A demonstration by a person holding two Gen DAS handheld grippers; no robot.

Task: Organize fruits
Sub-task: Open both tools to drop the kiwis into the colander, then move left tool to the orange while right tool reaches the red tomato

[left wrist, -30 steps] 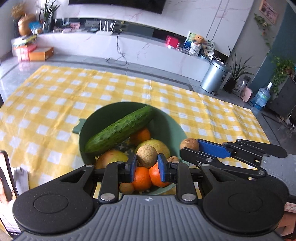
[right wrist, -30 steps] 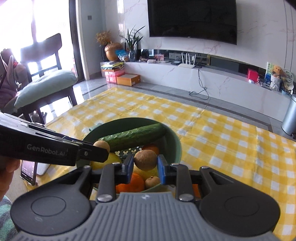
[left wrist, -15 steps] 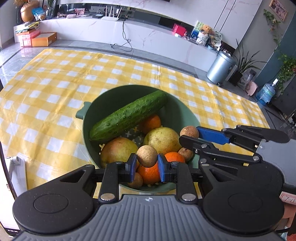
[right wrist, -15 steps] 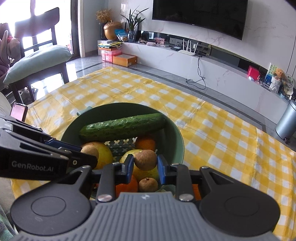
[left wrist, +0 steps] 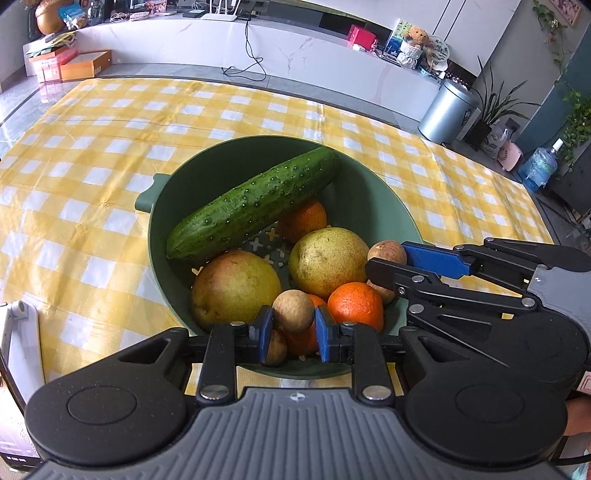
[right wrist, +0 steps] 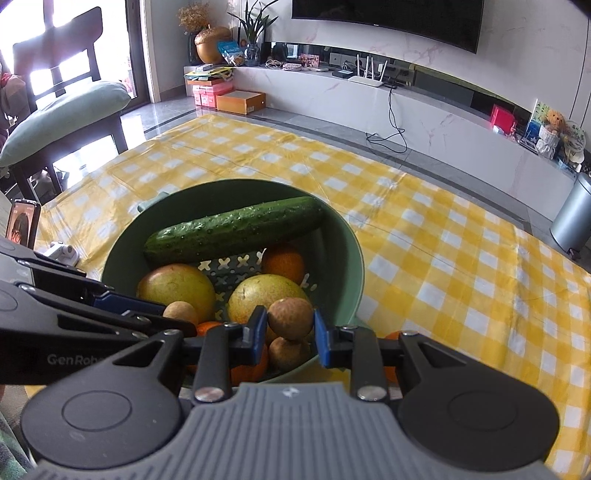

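You see bright daylight, with strong glare from the window [right wrist: 74, 55] at left; sharp pictures, edges curved by fisheye.

Green bowl [left wrist: 399, 206], dark green cucumber [left wrist: 255, 201], yellow-and-white checked cloth [left wrist: 92, 184].

The left tool [right wrist: 177, 314], seen from the right wrist, bears the partly hidden white lettering "GenRob".

Home living room: wall TV [right wrist: 388, 14] at 12 o'clock, marble media console [right wrist: 369, 99] below, dining chair [right wrist: 62, 96] at 10 o'clock.
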